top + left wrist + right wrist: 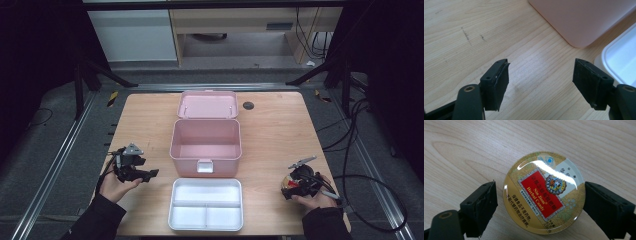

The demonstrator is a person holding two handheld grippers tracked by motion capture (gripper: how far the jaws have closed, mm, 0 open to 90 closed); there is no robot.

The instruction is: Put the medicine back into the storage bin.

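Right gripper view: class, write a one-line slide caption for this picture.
Open right gripper straddles a round herbal candy tin lying flat on the wooden table, jaws either side.

This looks like a lab or recording room set up for data capture. A pale wooden surface (280,130) stands on grey carpet between metal floor rails (55,165), flanked by dark curtains and black tripod legs (107,75). Loose cables (360,150) trail across the floor, and plain office furniture (240,25) lines the back wall.
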